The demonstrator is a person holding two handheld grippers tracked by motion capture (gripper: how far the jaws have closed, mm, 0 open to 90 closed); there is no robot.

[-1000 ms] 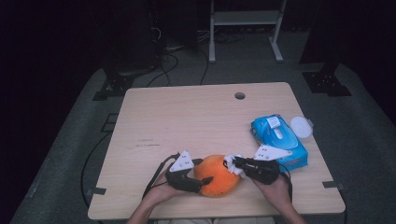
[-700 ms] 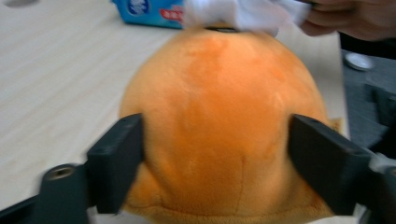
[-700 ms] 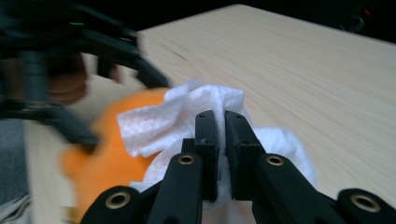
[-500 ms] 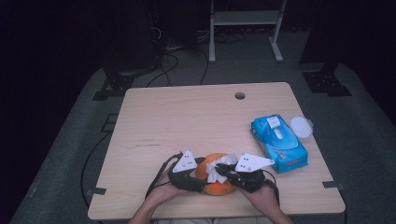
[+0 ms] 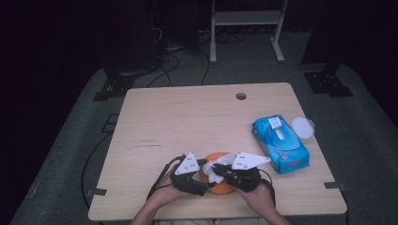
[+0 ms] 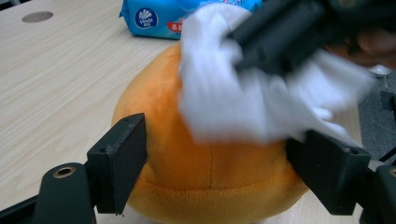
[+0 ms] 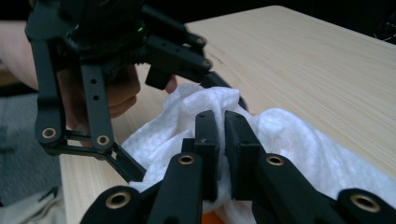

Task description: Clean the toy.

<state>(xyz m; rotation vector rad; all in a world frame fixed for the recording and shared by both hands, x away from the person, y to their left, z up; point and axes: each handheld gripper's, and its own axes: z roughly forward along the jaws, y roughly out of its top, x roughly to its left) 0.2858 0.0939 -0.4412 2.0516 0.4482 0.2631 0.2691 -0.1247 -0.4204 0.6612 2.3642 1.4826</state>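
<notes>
So the left gripper (image 5: 199, 180) sits at the near edge of the table (image 5: 187, 117), jaws spread wide around the orange plush toy (image 6: 196, 177) and clamped on its sides, keeping it steady; they have just been opening a touch, with the plush between them. Right next to it, the right gripper (image 5: 224, 173) is pinched tight on a white wipe (image 7: 289, 140) and has it pressed onto the top of the plush. Looks like the wiping is mid-way to me: the wipe is out and on the toy, but the lower sides look untouched. Further right, the blue wipes pack (image 5: 280, 143) lies flat, a white lid (image 5: 302, 127) just beside it.
</notes>
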